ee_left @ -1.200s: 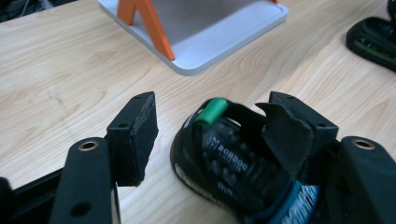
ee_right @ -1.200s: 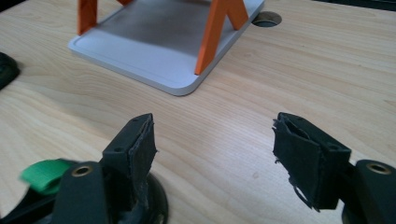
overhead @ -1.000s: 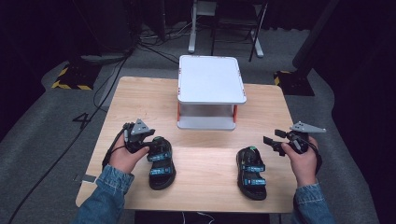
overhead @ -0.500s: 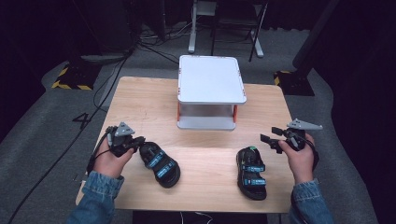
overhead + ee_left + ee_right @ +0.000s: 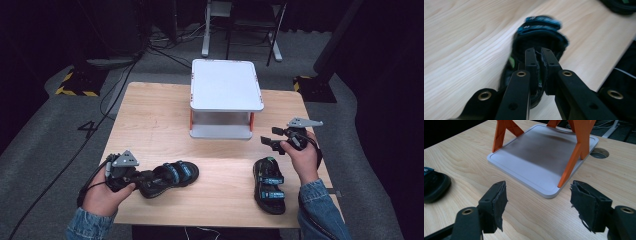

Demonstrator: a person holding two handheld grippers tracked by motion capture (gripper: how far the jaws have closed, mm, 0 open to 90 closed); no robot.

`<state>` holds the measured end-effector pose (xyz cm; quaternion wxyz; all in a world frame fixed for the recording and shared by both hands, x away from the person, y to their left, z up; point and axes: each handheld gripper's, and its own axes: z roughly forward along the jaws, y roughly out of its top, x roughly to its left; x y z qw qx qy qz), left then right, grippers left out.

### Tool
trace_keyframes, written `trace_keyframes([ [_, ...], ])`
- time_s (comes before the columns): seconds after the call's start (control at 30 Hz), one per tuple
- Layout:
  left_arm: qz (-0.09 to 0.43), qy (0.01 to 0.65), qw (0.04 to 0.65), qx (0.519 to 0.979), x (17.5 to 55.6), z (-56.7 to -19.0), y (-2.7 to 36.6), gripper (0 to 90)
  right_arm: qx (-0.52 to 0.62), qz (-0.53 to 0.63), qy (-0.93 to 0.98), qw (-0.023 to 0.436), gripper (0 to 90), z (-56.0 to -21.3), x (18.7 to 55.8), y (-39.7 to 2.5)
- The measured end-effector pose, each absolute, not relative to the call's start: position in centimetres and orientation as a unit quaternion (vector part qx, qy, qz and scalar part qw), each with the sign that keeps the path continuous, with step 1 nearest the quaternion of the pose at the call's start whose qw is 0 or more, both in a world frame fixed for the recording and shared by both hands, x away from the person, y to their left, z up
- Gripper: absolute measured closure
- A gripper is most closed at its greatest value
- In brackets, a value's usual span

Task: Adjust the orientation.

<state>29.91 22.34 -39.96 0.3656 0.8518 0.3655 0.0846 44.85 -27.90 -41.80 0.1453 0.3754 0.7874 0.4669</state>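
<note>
Sandal (image 5: 536,42) strap lettering blurred, unreadable.

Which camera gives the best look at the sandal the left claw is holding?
The high view: the whole sandal lies on its side across the table, its heel end in the left claw. The left gripper view shows it close but blurred, with the jaws shut on its heel strap hiding part of it. The right gripper view looks toward the white shelf instead.

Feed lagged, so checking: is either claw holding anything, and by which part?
The left claw is shut on the left sandal, pinching its heel strap. The right claw is open, holding nothing.
</note>
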Motion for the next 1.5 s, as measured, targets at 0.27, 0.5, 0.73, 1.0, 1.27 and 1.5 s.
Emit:
trace_keyframes([
  [0.27,0.005,0.308,0.4,0.863,30.4,-41.4,20.4,79.8,0.376,0.466,0.788,0.146,29.7,-41.8,44.7,-27.9],
  [0.5,0.08,0.299,0.391,0.867,31.1,-41.5,19.9,47.9,0.385,0.462,0.786,0.144,29.3,-42.1,44.4,-28.5],
  [0.73,0.085,0.295,0.358,0.882,32.5,-43.3,19.1,33.6,0.397,0.457,0.783,0.146,29.1,-42.3,44.0,-29.5],
  [1.0,0.036,0.262,0.366,0.892,33.4,-43.8,18.3,49.6,0.411,0.455,0.775,0.153,29.1,-42.3,43.1,-30.6],
  [1.27,0.047,0.255,0.332,0.907,34.4,-44.5,17.2,61.5,0.424,0.451,0.769,0.16,29.1,-42.3,42.3,-31.8],
  [1.5,0.057,0.257,0.334,0.905,34.6,-44.0,17.0,70.0,0.431,0.449,0.766,0.161,29.1,-42.5,41.8,-32.4],
])
